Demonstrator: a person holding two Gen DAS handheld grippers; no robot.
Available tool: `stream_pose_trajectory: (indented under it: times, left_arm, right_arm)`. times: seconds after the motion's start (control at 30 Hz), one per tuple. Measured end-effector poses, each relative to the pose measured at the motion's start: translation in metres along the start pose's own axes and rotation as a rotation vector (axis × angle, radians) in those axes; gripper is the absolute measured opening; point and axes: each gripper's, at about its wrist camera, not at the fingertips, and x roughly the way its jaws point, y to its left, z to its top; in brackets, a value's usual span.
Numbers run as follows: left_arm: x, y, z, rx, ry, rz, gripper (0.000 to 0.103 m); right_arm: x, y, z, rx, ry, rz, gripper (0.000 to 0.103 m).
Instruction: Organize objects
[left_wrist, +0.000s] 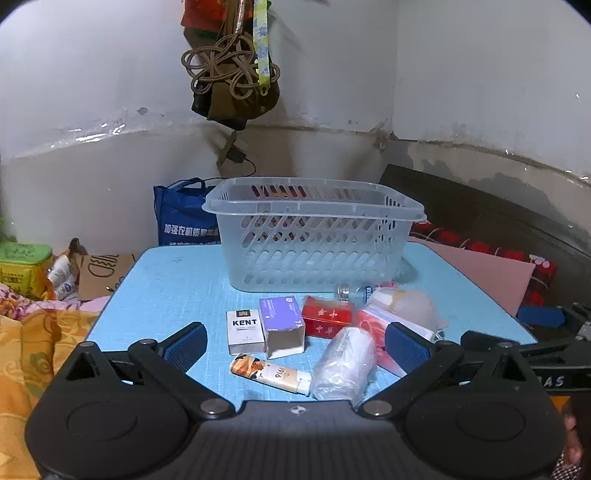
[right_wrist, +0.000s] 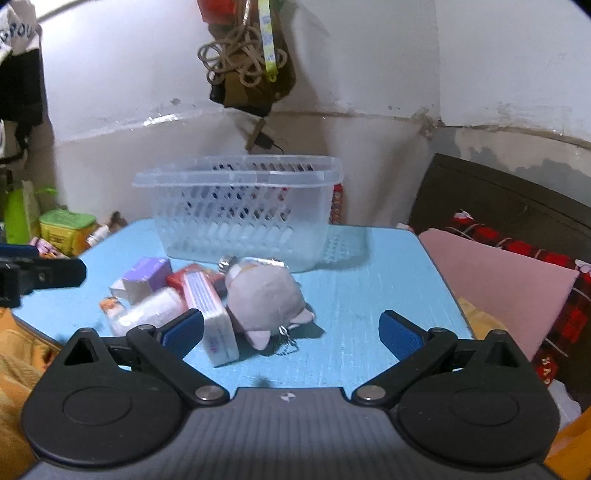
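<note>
A clear plastic basket (left_wrist: 314, 236) (right_wrist: 240, 214) stands at the back of the light blue table (left_wrist: 166, 288) (right_wrist: 369, 295). In front of it lie a white KENT pack (left_wrist: 245, 331), a purple box (left_wrist: 282, 325) (right_wrist: 146, 275), a red box (left_wrist: 327, 317), a 1916 pack (left_wrist: 271, 373), a plastic-wrapped roll (left_wrist: 345, 363) (right_wrist: 151, 310), a pink-and-white packet (right_wrist: 212, 314) and a grey plush toy (right_wrist: 264, 295). My left gripper (left_wrist: 295, 345) is open above the near items. My right gripper (right_wrist: 291, 330) is open just in front of the plush.
A blue bag (left_wrist: 183, 218) stands behind the table at the left. A green tin (left_wrist: 22, 266) (right_wrist: 66, 229) and orange bedding (left_wrist: 37, 350) lie left. A pink sheet (right_wrist: 498, 280) and red plaid cloth (right_wrist: 517, 243) lie right. Ropes (left_wrist: 229, 70) hang on the wall.
</note>
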Motion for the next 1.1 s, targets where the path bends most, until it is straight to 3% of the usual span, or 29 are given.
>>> stream_pose_trajectory:
  times: [0.27,0.4,0.73,0.87,1.1]
  left_arm:
    - [0.000,-0.012,-0.002,0.030,0.027,0.046,0.103]
    - [-0.001,-0.016,-0.004,0.041,0.039,0.041,0.103]
    - [-0.019,-0.024,0.016,0.087,0.021,0.045,0.103]
    - [-0.011,-0.021,0.020,0.072,0.035,0.010,0.103]
    - [0.020,-0.012,0.015,0.041,0.087,-0.003,0.103]
  right_arm:
    - [-0.005,0.001,0.000,-0.010,0.006,0.046,0.103]
    - [-0.002,0.004,0.001,-0.029,0.015,0.015,0.103]
    - [-0.014,-0.001,0.011,0.038,0.016,0.101,0.103]
    - [-0.010,-0.001,0.013,0.067,0.022,0.136,0.103]
    - [-0.003,0.003,0.010,0.042,0.031,0.097,0.103]
